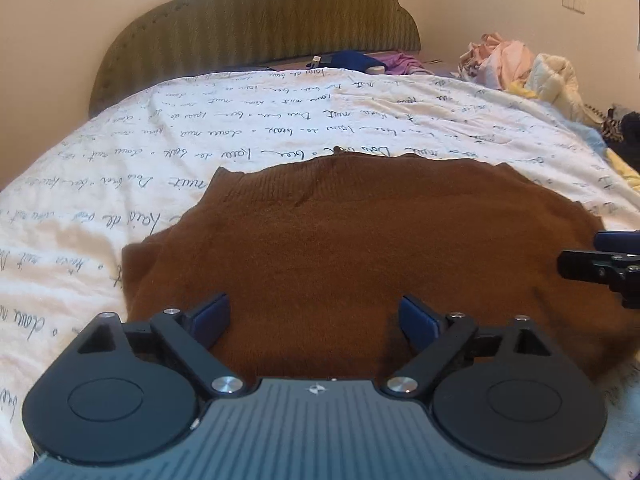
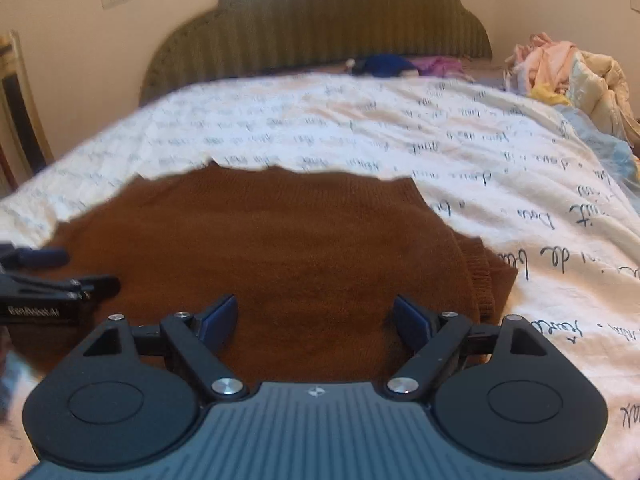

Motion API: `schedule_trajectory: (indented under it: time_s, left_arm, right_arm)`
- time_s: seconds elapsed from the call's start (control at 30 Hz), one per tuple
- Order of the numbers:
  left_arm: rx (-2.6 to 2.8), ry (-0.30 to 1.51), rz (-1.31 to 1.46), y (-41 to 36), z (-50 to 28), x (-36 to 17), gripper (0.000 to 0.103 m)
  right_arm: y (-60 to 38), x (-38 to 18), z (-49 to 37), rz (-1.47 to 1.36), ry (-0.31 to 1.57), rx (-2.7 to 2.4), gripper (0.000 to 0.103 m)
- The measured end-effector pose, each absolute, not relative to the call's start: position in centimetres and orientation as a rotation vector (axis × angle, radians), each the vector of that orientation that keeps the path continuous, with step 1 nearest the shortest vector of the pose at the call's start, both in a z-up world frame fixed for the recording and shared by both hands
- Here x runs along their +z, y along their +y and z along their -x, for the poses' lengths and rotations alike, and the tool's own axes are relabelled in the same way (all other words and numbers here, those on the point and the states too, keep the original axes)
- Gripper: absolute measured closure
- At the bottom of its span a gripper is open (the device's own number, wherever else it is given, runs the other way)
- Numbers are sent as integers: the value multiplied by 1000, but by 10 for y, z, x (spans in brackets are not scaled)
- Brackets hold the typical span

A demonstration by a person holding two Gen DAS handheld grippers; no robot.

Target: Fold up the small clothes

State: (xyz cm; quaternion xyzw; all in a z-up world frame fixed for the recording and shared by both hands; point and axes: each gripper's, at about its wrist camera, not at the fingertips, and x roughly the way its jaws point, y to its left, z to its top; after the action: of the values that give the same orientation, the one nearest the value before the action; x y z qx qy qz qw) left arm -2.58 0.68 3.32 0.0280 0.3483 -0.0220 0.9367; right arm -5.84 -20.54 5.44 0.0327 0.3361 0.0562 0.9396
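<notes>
A brown knit sweater (image 1: 352, 240) lies flat on the white bedspread with script print (image 1: 240, 120); it also shows in the right wrist view (image 2: 280, 240). My left gripper (image 1: 314, 320) is open and empty, low over the sweater's near left part. My right gripper (image 2: 314, 320) is open and empty, low over the sweater's near right part, close to a folded ribbed edge (image 2: 486, 280). The right gripper shows at the right edge of the left wrist view (image 1: 600, 264). The left gripper shows at the left edge of the right wrist view (image 2: 52, 276).
A green padded headboard (image 1: 256, 28) stands at the far end. Blue and purple clothes (image 1: 360, 62) lie by it. A pile of pale clothes (image 1: 520, 68) sits at the far right of the bed, with dark items (image 1: 624, 132) nearer.
</notes>
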Motion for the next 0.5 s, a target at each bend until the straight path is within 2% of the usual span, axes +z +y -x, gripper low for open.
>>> schedule_trajectory:
  time_s: [0.17, 0.23, 0.33, 0.4, 0.5]
  left_arm:
    - [-53, 703, -106, 1, 39, 16, 6]
    - [-48, 686, -128, -1, 38, 8, 0]
    - [-43, 702, -113, -1, 36, 13, 1]
    - [-54, 702, -94, 2, 41, 21, 7]
    - [-73, 688, -70, 5, 54, 28, 7]
  right_arm:
    - [-203, 31, 65, -77, 758, 96, 17]
    - [-203, 21, 72, -52, 699, 113, 14]
    - [-201, 23, 71, -40, 709, 108, 14]
    - [-201, 31, 70, -61, 727, 98, 13]
    - [-198, 42, 77, -56, 702, 89, 13]
